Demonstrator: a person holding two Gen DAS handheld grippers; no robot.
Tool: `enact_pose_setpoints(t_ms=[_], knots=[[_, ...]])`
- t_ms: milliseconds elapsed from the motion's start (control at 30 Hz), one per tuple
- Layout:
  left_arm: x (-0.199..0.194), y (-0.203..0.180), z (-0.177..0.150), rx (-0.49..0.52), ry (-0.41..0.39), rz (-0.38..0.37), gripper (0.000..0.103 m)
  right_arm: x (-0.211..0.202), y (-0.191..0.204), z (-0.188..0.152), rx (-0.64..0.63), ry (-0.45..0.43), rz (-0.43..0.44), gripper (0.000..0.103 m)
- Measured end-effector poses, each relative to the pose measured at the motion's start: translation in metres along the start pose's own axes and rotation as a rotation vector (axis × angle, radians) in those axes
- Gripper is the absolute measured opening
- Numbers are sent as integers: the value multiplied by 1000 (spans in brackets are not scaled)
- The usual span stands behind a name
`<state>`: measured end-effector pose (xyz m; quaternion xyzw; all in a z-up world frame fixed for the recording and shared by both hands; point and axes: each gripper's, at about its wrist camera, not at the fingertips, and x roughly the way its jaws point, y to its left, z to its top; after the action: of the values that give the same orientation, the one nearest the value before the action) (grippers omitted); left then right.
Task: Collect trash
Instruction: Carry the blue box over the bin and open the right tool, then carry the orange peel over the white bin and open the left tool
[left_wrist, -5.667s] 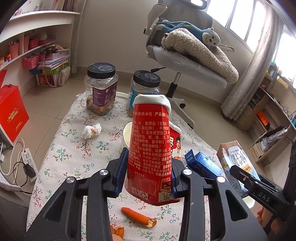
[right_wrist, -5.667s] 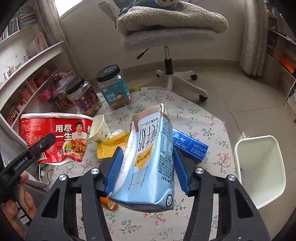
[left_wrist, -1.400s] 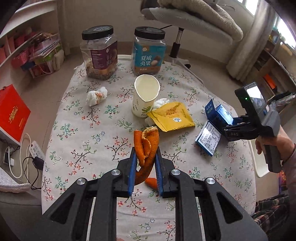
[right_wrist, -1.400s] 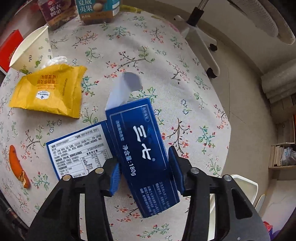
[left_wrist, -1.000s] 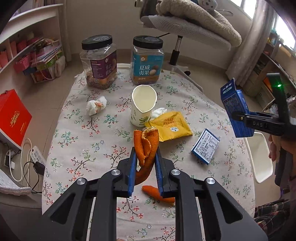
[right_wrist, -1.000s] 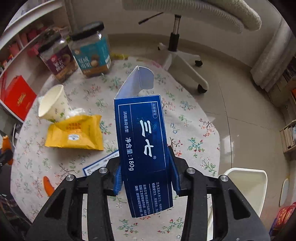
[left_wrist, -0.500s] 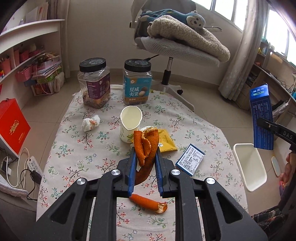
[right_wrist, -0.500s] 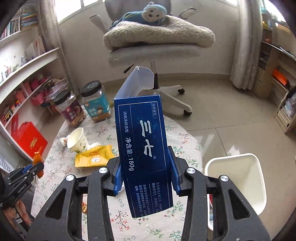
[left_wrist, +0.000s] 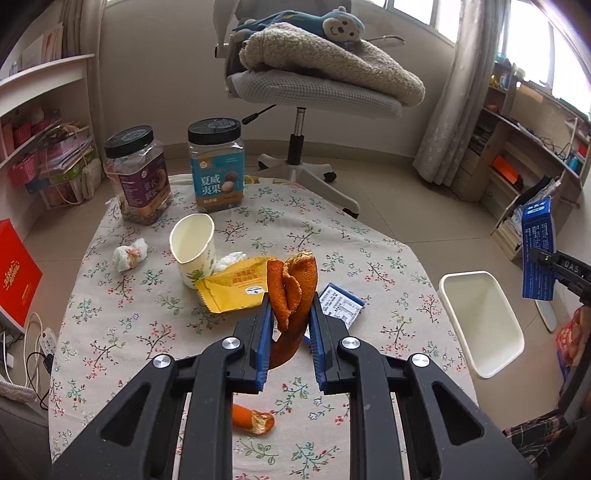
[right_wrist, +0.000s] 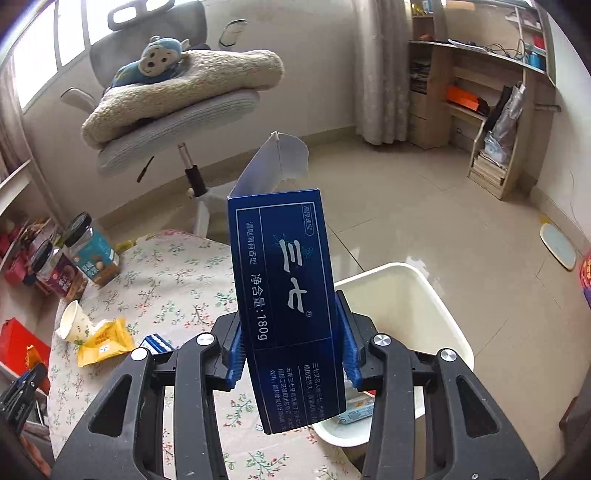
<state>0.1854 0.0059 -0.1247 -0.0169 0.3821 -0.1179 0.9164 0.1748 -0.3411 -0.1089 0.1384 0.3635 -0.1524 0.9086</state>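
My left gripper (left_wrist: 290, 306) is shut on a curled orange peel (left_wrist: 291, 291), held up over the flowered table (left_wrist: 122, 332). Another peel piece (left_wrist: 255, 421) lies on the cloth below it. My right gripper (right_wrist: 291, 336) is shut on a dark blue carton (right_wrist: 286, 295) with its top flap open, held above the near rim of the white bin (right_wrist: 413, 295). In the left wrist view the same blue carton (left_wrist: 537, 254) hangs at the far right, past the white bin (left_wrist: 484, 325). A paper cup (left_wrist: 194, 247), a yellow packet (left_wrist: 236, 284), a crumpled tissue (left_wrist: 129, 254) and a small blue-and-white box (left_wrist: 341, 304) lie on the table.
Two lidded jars (left_wrist: 216, 166) (left_wrist: 138, 175) stand at the table's far edge. An office chair (left_wrist: 314, 88) piled with a blanket and a plush monkey stands beyond. Shelves line the left wall (left_wrist: 40, 122) and right wall (left_wrist: 524, 155). A red box (left_wrist: 16, 280) sits at left.
My right gripper has swung with the blue carton away from the table to above the white bin. My left gripper has drawn back and up slightly with the peel.
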Motion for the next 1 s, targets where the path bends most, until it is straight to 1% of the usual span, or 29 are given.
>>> enact_pose_setpoints(t_ms=[100,167,200,233,267,333,433,533,667,733,867,1000], knots=[[4,-18,2,17,-2,-23,19,0,-19,2,35,2,-29,42],[6,-31,4,27,-2,-46,19,-2,-30,4,62,-8,-46,51],[7,-38,5,32,-3,-60,19,-5,-37,4,75,-21,-59,61],[7,-45,6,40,-5,-72,19,-8,-44,5,91,-36,-72,67],[7,-52,6,52,-10,-81,19,-11,-50,6,107,-50,-80,70],[9,-68,7,83,-14,-92,19,-17,-63,8,147,-75,-94,80],[15,-91,8,128,-7,-109,19,-24,-80,10,189,-104,-114,85],[19,-113,10,156,-6,-125,19,-30,-92,11,219,-129,-126,88],[27,-148,18,165,8,-182,19,-42,-112,10,278,-177,-150,91],[29,-170,23,182,11,-214,19,-49,-126,10,329,-208,-162,94],[31,-218,27,220,13,-284,19,-65,-157,7,415,-267,-200,95],[36,-264,29,252,27,-345,19,-74,-180,2,485,-297,-235,95]])
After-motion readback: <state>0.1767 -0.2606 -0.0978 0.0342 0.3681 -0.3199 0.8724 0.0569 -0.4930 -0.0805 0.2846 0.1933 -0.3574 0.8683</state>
